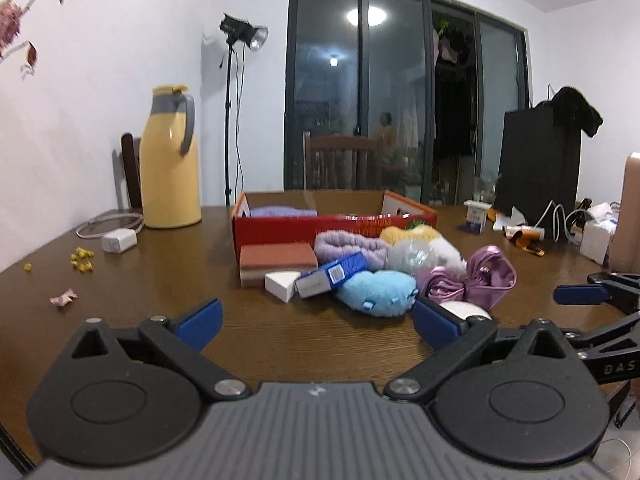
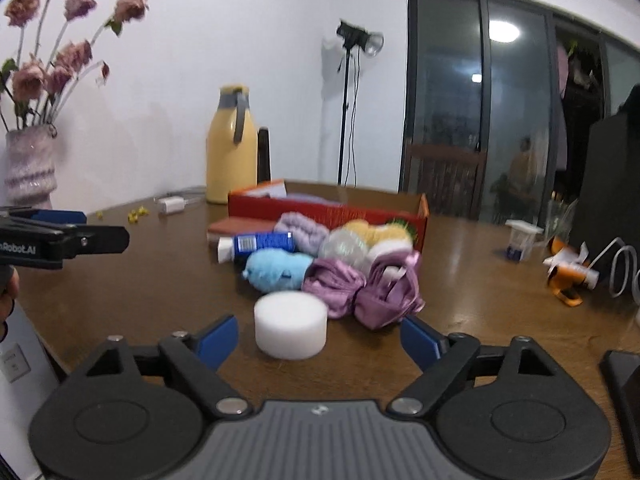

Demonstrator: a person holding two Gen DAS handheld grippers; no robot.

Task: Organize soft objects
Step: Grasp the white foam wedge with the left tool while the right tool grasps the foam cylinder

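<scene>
Early stage of sorting. The red box (image 1: 334,226) on the table (image 1: 160,280) appears to hold only a lilac cloth (image 1: 280,212); the soft pile (image 2: 320,256) lies before it. Both the left gripper (image 1: 316,320) and right gripper (image 2: 318,338) are spread wide and empty, the right nearest the white foam puck (image 2: 291,326).

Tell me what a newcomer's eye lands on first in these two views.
First, the colourful heap of soft things mid-table: a blue plush, shiny purple fabric and a white foam disc nearest the open right gripper. Behind them lies a red box, with a tall yellow jug to its left near the wall.
</scene>
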